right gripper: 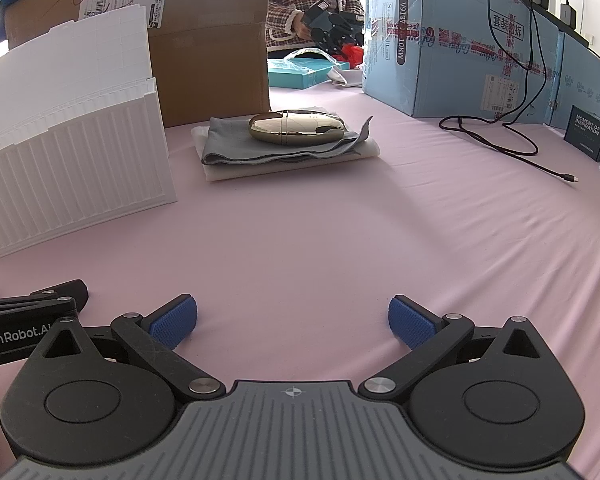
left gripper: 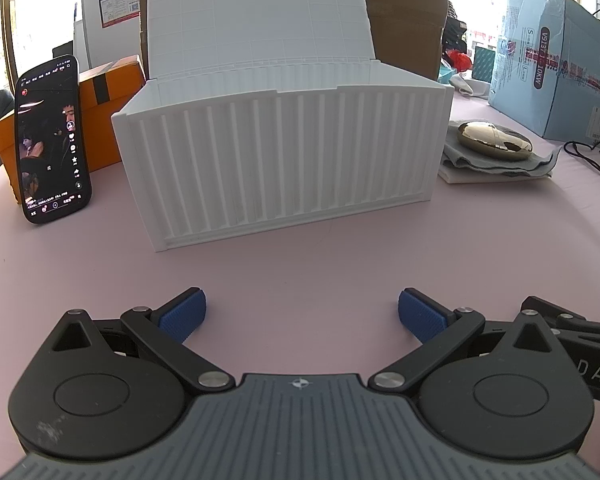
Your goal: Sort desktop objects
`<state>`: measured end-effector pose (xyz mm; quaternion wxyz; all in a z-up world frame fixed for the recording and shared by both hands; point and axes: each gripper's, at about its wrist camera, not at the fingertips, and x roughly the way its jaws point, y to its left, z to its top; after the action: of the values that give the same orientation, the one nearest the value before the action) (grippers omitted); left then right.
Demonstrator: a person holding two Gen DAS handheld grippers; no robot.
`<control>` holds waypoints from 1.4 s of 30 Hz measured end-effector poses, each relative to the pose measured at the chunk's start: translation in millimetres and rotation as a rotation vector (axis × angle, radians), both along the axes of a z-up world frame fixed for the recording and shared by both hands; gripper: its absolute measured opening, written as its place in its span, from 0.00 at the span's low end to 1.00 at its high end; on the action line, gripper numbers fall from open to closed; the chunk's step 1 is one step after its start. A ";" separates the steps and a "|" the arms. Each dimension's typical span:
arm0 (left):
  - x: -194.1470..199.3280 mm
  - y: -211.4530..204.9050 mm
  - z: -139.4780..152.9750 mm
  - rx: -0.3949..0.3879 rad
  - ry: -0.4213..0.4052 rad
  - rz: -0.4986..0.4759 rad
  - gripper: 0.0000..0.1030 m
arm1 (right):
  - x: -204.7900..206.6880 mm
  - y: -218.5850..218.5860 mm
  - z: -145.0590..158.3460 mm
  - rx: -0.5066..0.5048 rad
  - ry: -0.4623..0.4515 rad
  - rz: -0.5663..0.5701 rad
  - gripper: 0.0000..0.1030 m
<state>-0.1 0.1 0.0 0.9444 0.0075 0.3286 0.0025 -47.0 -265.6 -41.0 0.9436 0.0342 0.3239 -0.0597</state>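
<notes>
A white ribbed storage box [left gripper: 284, 156] with its lid raised stands on the pink table straight ahead of my left gripper [left gripper: 302, 314], which is open and empty. The same box [right gripper: 72, 176] shows at the left of the right wrist view. A shiny gold oval case [right gripper: 296, 127] lies on a folded grey cloth [right gripper: 276, 148] ahead of my right gripper [right gripper: 293, 320], also open and empty. The case [left gripper: 496, 140] and cloth [left gripper: 500, 164] sit right of the box. A lit black phone [left gripper: 52, 140] leans upright left of the box.
An orange box [left gripper: 100, 120] stands behind the phone. A brown carton [right gripper: 212, 40] rises behind the white box. Blue cartons [right gripper: 460, 48] line the right side, with a black cable [right gripper: 520, 148] and a small dark box [right gripper: 588, 132]. A person [right gripper: 312, 4] stands at the far side.
</notes>
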 end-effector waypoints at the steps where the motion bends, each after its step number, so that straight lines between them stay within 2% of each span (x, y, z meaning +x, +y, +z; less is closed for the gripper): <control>1: -0.1 0.1 0.0 -0.002 0.000 0.000 1.00 | 0.0 0.0 0.0 0.000 0.000 0.000 1.00; 42: -0.9 -2.7 0.0 0.010 -0.001 0.005 1.00 | 0.9 1.3 4.5 0.000 0.001 0.000 1.00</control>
<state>-0.9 -2.6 0.0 0.9445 0.0113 0.3283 0.0062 -46.2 -264.3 -36.5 0.9434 0.0341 0.3245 -0.0599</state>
